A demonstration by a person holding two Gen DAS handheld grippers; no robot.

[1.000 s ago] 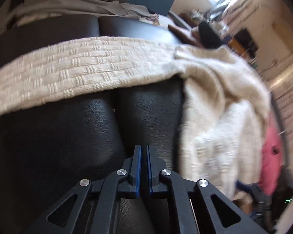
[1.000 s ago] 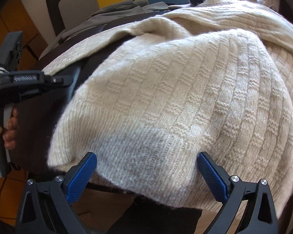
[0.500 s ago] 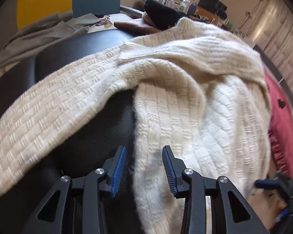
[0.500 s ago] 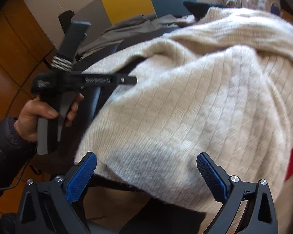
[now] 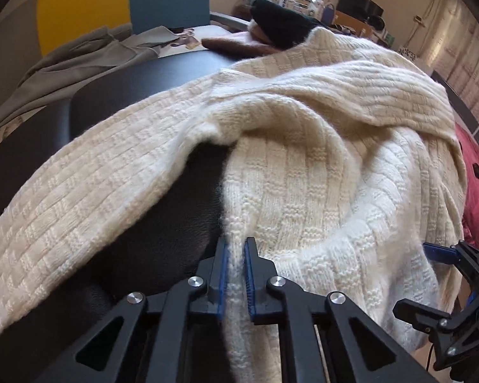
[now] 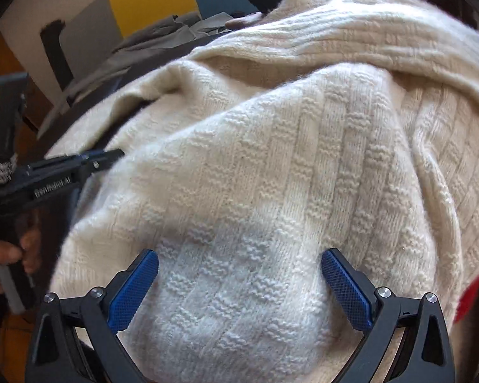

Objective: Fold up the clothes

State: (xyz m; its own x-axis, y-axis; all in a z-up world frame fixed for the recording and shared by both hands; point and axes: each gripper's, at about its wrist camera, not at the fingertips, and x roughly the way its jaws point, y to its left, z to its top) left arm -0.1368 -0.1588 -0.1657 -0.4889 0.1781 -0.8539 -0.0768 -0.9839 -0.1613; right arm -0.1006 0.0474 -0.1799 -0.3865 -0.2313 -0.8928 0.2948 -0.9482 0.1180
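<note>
A cream knitted sweater (image 5: 319, 159) lies rumpled over a black leather seat (image 5: 163, 223), one sleeve (image 5: 89, 198) stretched out to the left. My left gripper (image 5: 235, 255) is shut on the sweater's left hem edge, knit pinched between its blue pads. In the right wrist view the sweater (image 6: 271, 175) fills the frame, and my right gripper (image 6: 239, 274) stands open with its fingers spread around the hanging lower hem. The left gripper (image 6: 105, 156) shows there at the sweater's left edge, held by a hand (image 6: 6, 252).
Grey clothes (image 5: 79, 57) lie at the back of the seat, with dark and brown garments (image 5: 271, 28) behind the sweater. A red garment (image 5: 475, 185) sits at the right. Yellow and blue panels (image 5: 118, 3) stand behind.
My left gripper swung right from bare seat onto the sweater, opened, then shut on its hem edge. The right gripper stayed open and pushed slightly closer to the hem.
</note>
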